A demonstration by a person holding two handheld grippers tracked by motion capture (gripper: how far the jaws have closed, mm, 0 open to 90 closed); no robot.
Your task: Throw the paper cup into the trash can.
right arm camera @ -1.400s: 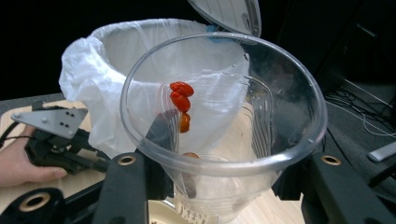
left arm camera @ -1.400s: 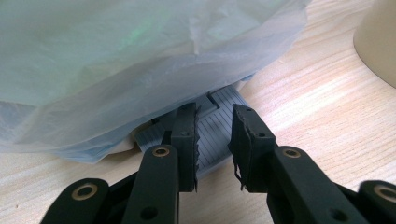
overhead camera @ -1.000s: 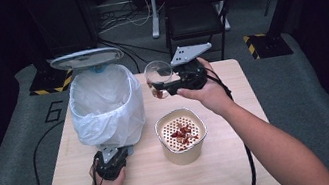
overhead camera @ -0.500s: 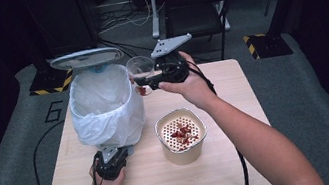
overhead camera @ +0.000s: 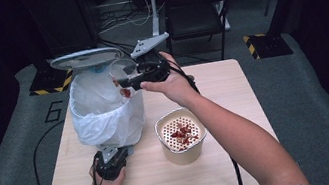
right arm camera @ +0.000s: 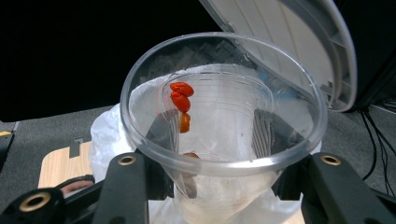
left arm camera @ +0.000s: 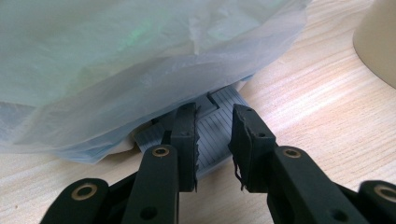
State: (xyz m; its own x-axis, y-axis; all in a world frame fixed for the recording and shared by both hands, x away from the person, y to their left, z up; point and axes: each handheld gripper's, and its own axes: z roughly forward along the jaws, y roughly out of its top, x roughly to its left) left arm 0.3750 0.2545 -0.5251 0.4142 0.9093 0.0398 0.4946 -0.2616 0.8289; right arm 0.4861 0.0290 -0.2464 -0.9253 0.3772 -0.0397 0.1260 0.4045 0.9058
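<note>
Here, at 9 o'clock on the surface (overhead camera: 245,160), a bin (overhead camera: 104,110) lined with a white bag (overhead camera: 95,127) stands with its lid (overhead camera: 86,58) tipped up and open. At the bin's 6 o'clock, the left gripper (overhead camera: 108,155) sits low by the bin's base. In the left gripper view its jaws stand over the ribbed grey pedal (left arm camera: 212,130) that pokes out from under the bag; they are nearly as close together as they get, a narrow gap between them, and whether they pinch the pedal or merely press on it I cannot tell.

Toward 12 o'clock of the bin's mouth, the right gripper (overhead camera: 133,77) holds a clear cup (overhead camera: 123,71) tilted over the bag, the cup's mouth turned toward the gripper's own camera. Its jaws stand part open, clamped on the cup's two sides. In the right gripper view, a few red bits (right arm camera: 181,100) cling to the cup's inner wall, with the bag and the lid showing behind it.

At 5 o'clock from the bin, near the surface's centre, a beige pot (overhead camera: 181,137) stands upright, well apart from the cup. A perforated insert sits in its top and carries a small heap of red scraps (overhead camera: 182,133).
</note>
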